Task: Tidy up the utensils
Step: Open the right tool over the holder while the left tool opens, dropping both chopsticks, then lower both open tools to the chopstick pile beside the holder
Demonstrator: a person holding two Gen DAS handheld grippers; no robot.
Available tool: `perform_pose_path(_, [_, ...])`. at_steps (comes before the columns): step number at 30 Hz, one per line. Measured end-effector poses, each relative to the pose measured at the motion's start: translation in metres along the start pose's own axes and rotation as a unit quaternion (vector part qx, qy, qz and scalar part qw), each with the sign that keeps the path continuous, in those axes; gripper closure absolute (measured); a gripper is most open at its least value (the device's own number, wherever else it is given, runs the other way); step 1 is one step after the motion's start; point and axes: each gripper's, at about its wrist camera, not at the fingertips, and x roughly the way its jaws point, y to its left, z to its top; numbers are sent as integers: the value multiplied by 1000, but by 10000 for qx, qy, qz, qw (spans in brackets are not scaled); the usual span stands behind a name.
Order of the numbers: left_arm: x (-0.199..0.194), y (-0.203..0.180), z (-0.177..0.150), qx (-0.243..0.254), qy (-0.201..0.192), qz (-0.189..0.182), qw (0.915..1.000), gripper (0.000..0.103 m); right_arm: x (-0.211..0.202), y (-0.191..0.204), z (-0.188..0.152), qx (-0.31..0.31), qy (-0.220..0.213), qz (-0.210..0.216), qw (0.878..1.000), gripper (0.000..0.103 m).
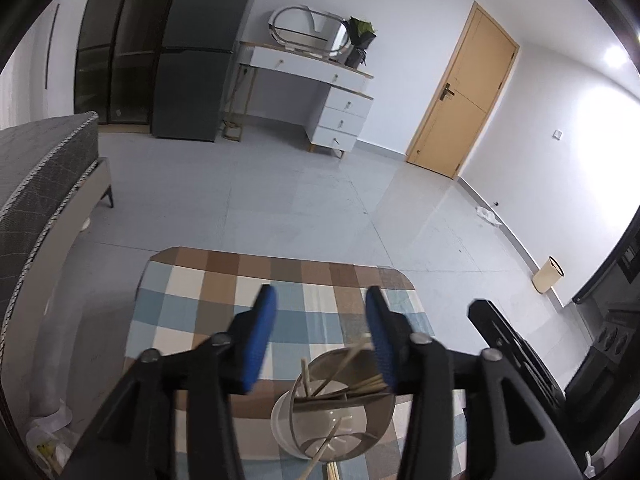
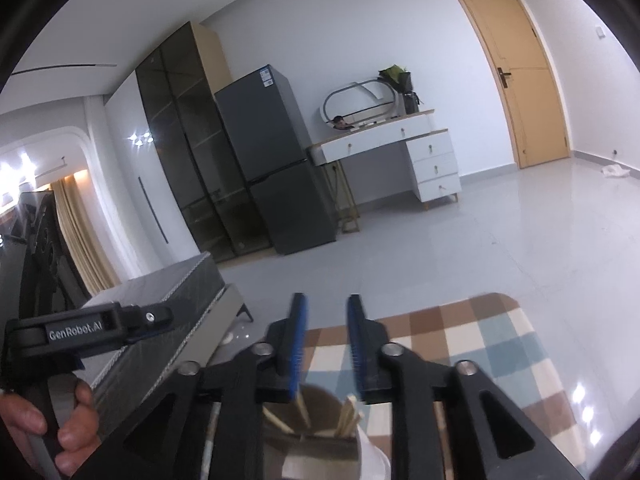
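A round utensil holder (image 1: 332, 412), white inside with a smoked clear wall, stands on the checked tablecloth (image 1: 224, 312). Several wooden chopsticks (image 1: 360, 384) lean inside it. My left gripper (image 1: 320, 304) is open and empty, raised above and behind the holder. In the right wrist view the holder (image 2: 320, 440) sits just below my right gripper (image 2: 326, 320), with chopsticks (image 2: 348, 416) sticking up between the fingers. The right gripper is open and empty. The right gripper's body (image 1: 516, 352) shows at the right of the left wrist view.
The table's rounded far edge (image 1: 280, 258) drops to a grey tiled floor. A grey bed (image 1: 40, 200) lies to the left. A fridge (image 2: 272, 160), a white dresser (image 2: 400, 148) and a wooden door (image 2: 520, 72) stand far back. The left hand and handle (image 2: 80, 344) are at left.
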Motion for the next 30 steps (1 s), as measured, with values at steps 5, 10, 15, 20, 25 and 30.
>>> perform_pose_path(5, [-26,-3,-6,12,-155,207,9997,50,-27,-1,-3,-26,74,2,10000,74])
perform_pose_path(10, [-51,-8,-18,297,-472,794,9953,31,-57,-3,-9,-33,118,-104,9999,61])
perform_pose_path(15, [-72,-9,-30,257,-506,833,9949,29,-89,-2,-17,-14,13,-39,10000,45])
perform_pose_path(20, [-90,-14,-46,224,-689,1087,9914,29,-118,4,-27,-150,-54,-49,9999,24])
perform_pose_path(25, [-102,-17,-69,152,-767,1166,9901,20,-139,7,-45,-195,-143,-90,9997,15])
perform_pose_path(30, [-104,-19,-88,111,-701,1119,9912,20,-148,6,-60,-194,-73,-179,9996,11])
